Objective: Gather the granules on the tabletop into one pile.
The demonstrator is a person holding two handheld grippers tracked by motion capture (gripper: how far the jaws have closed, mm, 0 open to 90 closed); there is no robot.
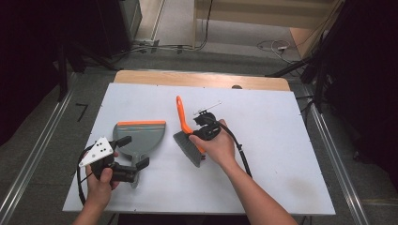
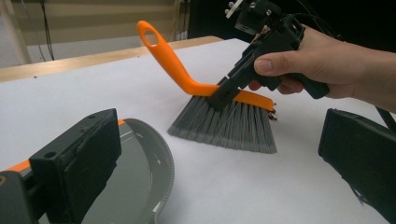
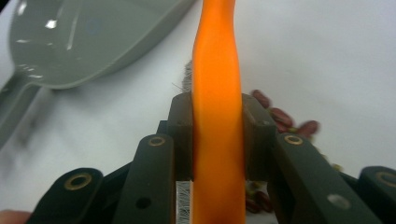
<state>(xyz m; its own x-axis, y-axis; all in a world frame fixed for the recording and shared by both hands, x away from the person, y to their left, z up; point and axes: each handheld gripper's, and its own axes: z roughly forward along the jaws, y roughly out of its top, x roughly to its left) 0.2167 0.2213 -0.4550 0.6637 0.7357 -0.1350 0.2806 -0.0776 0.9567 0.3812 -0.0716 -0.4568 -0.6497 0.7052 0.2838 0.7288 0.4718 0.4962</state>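
Right tool (image 3: 217,140) clamps the orange brush (image 1: 184,123) (no readable writing); left tool (image 1: 132,154) gapes wide.

Bright, even overhead light on the white table (image 1: 281,140); dark surroundings; right gripper view's foreground blurred.

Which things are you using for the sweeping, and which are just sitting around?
In use:
- brush, clamped in the right gripper
- dustpan, with the open left gripper at its handle
- red beans beside the brush

Just lying about:
- cables on the floor behind the table
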